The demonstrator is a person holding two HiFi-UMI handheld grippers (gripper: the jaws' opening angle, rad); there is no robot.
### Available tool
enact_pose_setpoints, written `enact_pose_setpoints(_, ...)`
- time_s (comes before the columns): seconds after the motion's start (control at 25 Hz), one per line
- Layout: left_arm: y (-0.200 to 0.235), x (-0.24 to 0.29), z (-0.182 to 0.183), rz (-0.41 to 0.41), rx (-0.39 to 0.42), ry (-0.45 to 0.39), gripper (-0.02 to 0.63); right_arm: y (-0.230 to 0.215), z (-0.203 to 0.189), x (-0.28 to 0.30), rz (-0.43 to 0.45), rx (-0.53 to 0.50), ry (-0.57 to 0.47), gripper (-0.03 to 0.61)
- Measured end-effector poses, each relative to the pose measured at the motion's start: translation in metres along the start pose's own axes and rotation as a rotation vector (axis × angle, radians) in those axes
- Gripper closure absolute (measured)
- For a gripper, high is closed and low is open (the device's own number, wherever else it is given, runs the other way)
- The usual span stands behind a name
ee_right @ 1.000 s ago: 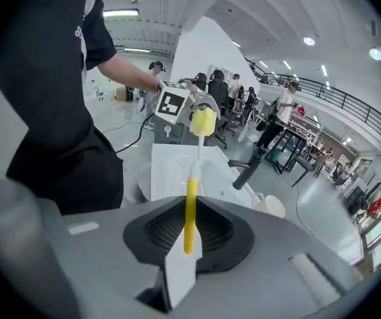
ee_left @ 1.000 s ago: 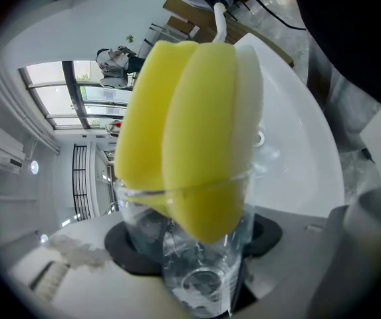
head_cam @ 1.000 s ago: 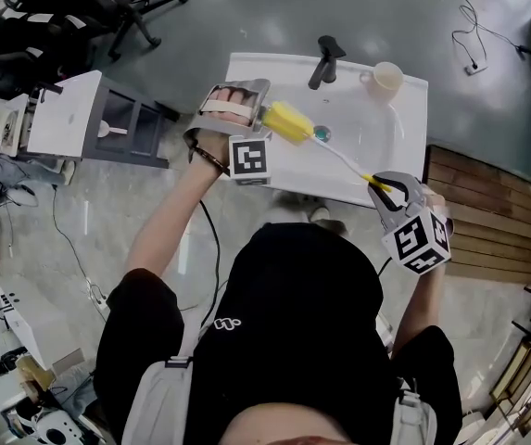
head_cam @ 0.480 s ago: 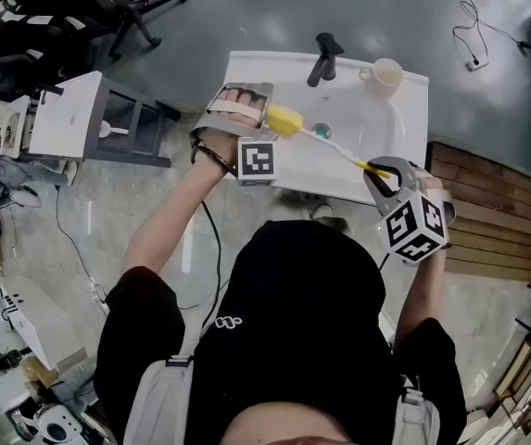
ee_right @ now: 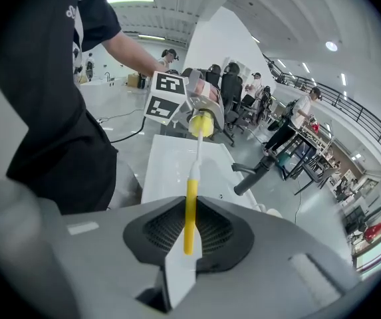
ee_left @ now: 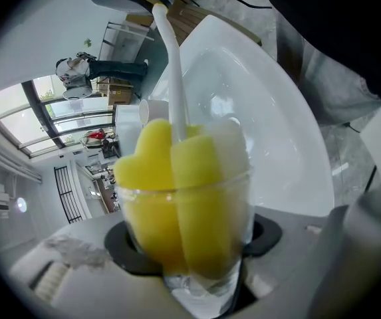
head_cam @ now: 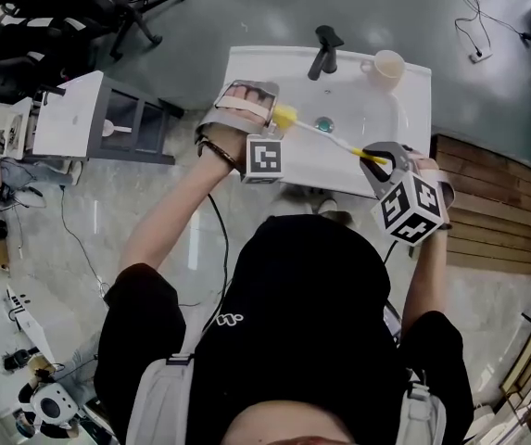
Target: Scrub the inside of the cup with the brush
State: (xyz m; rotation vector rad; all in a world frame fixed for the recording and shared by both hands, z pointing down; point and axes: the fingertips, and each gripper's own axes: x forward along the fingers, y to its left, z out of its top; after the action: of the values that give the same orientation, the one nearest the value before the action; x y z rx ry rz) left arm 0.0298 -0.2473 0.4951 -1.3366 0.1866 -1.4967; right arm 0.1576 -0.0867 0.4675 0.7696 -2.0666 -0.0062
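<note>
Left tool (ee_left: 190, 251) clamped on clear cup (ee_left: 233, 178), held at the left edge of the white sink (head_cam: 390, 128). Brush (head_cam: 341, 143) has its yellow sponge head (ee_left: 170, 185) inside the cup. Right tool (ee_right: 189, 238) clamped on the brush's yellow handle (ee_right: 190, 208). Black faucet (head_cam: 323, 52) and beige mug (head_cam: 387, 65) on the sink's far edge

This is a large open lab hall. A white ceramic washbasin (head_cam: 404, 109) stands free on the grey concrete floor (head_cam: 246, 7), near black swivel office chairs (head_cam: 107, 7). A dark metal gallery railing (ee_right: 350, 108) runs above people at workbenches.
</note>
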Motion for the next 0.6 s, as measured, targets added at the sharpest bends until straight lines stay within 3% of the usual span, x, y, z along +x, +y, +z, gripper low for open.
enact_pose_setpoints(0.16, 0.004, -0.002, -0.003, -0.009, 0.023, 0.036, 0.328, -0.003, 0.005, 0.006, 0.005, 0.006, -0.020, 0.531)
enact_pose_setpoints(0.6, 0.024, -0.012, 0.012, 0.040, -0.016, 0.004, 0.331, -0.006, 0.019, 0.023, 0.009, -0.015, -0.032, 0.529)
